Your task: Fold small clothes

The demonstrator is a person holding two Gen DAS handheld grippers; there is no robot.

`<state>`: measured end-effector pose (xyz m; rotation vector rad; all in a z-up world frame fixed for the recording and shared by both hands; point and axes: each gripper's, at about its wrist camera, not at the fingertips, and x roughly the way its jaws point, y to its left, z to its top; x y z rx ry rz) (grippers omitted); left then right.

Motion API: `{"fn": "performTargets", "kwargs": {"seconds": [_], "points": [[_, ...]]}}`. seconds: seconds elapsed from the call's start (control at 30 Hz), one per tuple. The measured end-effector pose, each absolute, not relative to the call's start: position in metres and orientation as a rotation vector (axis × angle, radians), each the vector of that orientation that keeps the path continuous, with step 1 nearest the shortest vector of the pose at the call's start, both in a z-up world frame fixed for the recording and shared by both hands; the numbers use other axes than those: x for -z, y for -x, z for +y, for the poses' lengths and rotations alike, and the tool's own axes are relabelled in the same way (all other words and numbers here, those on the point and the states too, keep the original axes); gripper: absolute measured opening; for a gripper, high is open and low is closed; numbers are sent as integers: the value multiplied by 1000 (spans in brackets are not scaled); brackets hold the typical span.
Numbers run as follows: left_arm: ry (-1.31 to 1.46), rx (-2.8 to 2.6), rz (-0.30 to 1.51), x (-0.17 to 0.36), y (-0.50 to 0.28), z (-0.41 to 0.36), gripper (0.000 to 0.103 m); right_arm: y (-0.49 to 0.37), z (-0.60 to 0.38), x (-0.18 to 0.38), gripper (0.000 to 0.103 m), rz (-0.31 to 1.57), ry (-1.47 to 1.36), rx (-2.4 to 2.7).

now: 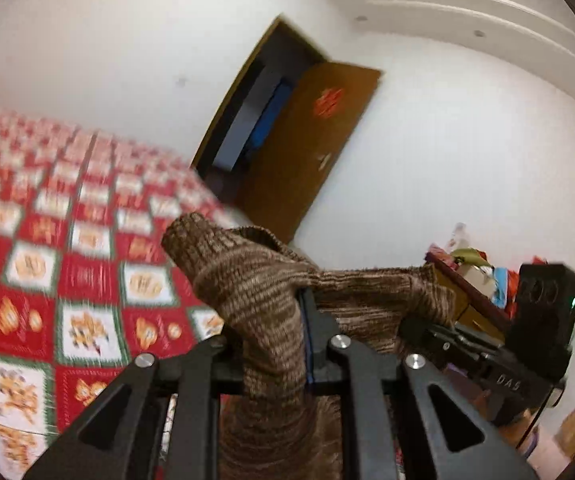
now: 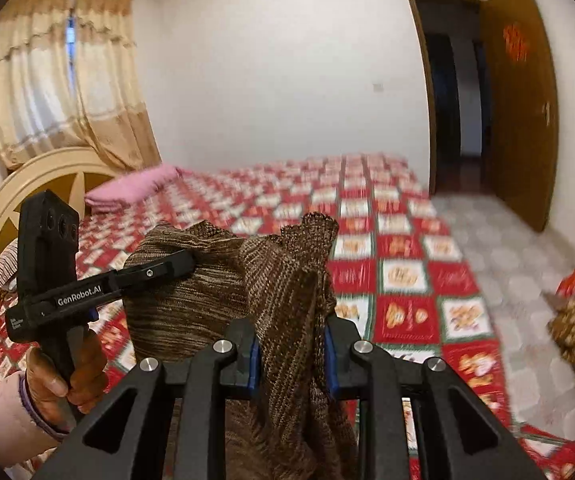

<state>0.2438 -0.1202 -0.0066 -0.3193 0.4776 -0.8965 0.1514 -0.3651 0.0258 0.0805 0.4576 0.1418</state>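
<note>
A brown knitted garment [image 1: 255,280] hangs in the air between both grippers, above the bed. My left gripper [image 1: 275,328] is shut on one bunched edge of it, with a ribbed cuff sticking up past the fingers. My right gripper [image 2: 291,344] is shut on another bunched edge of the garment [image 2: 191,292]. In the right wrist view the left gripper [image 2: 183,260] comes in from the left, its tips buried in the knit. In the left wrist view the right gripper [image 1: 419,328] shows at the right, its tips hidden in the cloth.
The bed [image 2: 403,276] has a red, white and green patterned cover. A folded pink cloth [image 2: 135,186] lies near the round headboard [image 2: 19,196]. A brown door [image 2: 519,104] stands open. A cluttered side table [image 1: 475,280] stands to the right. Curtains [image 2: 71,80] hang at the window.
</note>
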Motion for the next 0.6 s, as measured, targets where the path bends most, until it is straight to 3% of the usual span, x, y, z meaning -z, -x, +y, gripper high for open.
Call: {"fn": "performTargets", "kwargs": {"seconds": [0.33,0.6], "points": [[216,999,308,-85,-133,-99,15,-14,-339,-116,24,293,-60,-114],[209,1068,365,-87,-76,-98,15,83,-334,-126,24,293,-124,-104]]}}
